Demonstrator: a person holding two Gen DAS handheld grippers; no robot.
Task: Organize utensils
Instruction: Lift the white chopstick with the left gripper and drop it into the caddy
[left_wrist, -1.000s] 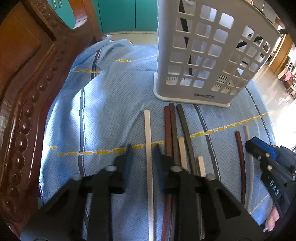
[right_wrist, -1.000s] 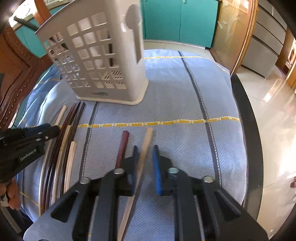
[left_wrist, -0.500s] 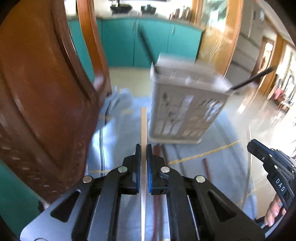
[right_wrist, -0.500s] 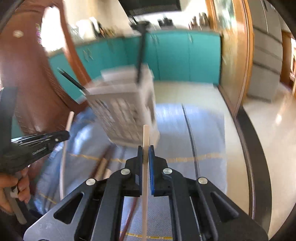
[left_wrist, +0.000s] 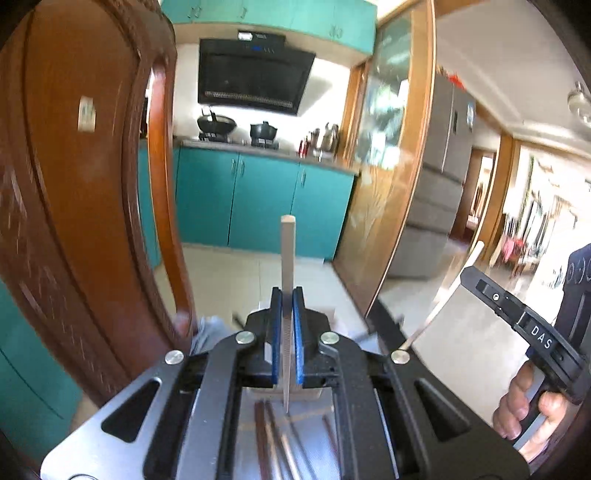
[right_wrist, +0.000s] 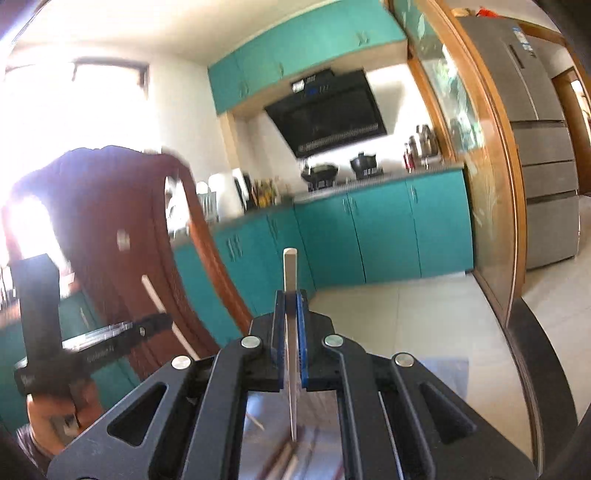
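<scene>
My left gripper (left_wrist: 287, 295) is shut on a pale white chopstick (left_wrist: 287, 254) that stands upright between the blue pads, lifted well above the table. My right gripper (right_wrist: 290, 295) is shut on a tan wooden chopstick (right_wrist: 290, 269), also upright and raised. Several dark and light chopsticks (left_wrist: 273, 435) lie on the table below, seen through the left gripper's frame; blurred chopsticks (right_wrist: 288, 458) also show under the right gripper. The right gripper (left_wrist: 517, 321) with its chopstick appears at the right edge of the left wrist view. The utensil basket is almost wholly hidden behind the left gripper's fingers.
A carved wooden chair back (left_wrist: 74, 221) rises close on the left. The dark table edge (right_wrist: 535, 354) curves at the right. Teal kitchen cabinets (left_wrist: 258, 206) and a grey fridge (right_wrist: 543, 166) stand beyond. A person's hand (left_wrist: 528, 398) holds the right gripper's handle.
Both grippers shut on one chopstick each, lifted it off the cloth and tilted up from looking down at the table to nearly level. The basket dropped out of sight.
</scene>
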